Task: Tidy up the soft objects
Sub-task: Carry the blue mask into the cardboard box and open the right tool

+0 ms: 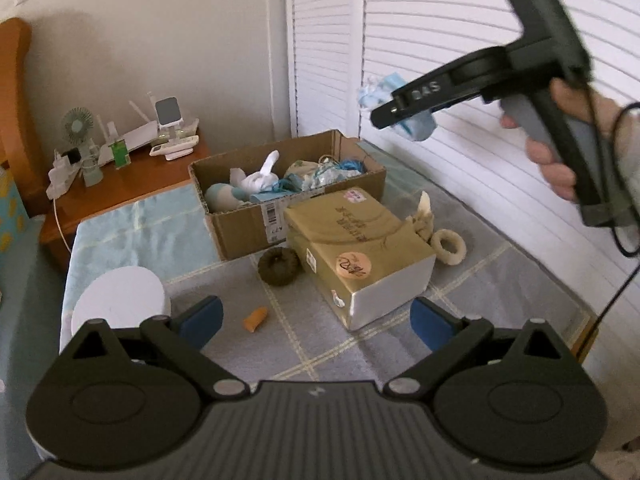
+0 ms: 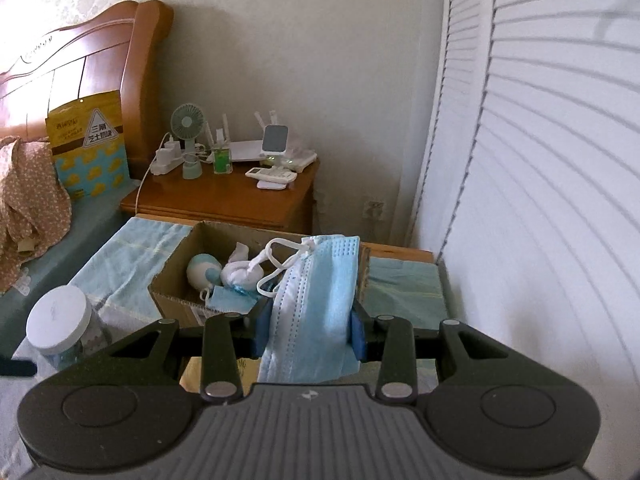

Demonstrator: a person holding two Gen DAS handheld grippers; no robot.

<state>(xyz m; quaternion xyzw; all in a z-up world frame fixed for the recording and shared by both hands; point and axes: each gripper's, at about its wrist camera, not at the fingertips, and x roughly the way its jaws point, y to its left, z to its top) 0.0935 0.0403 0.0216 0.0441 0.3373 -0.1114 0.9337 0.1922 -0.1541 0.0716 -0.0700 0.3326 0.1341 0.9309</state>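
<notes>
A: Where's the face mask (image 2: 316, 300)?
B: Pinched between the right gripper (image 2: 310, 330) pads, hanging above the cardboard box (image 2: 172, 294), with the box at ten o'clock of the claw.
A: And the left gripper (image 1: 316, 320)?
B: Spread wide, holding nothing. Its camera alone shows the orange piece (image 1: 255, 319) at its eleven o'clock and the gold box (image 1: 360, 248).

I'm seeing my left gripper (image 1: 316, 320) showing a dark ribbed body, round silver screws and blue-padded fingers (image 1: 202, 318). My right gripper (image 1: 404, 114) is wearing white lettering on its black arm, a grey trigger and a black cable trailing past a pale sleeve (image 1: 630, 148).
</notes>
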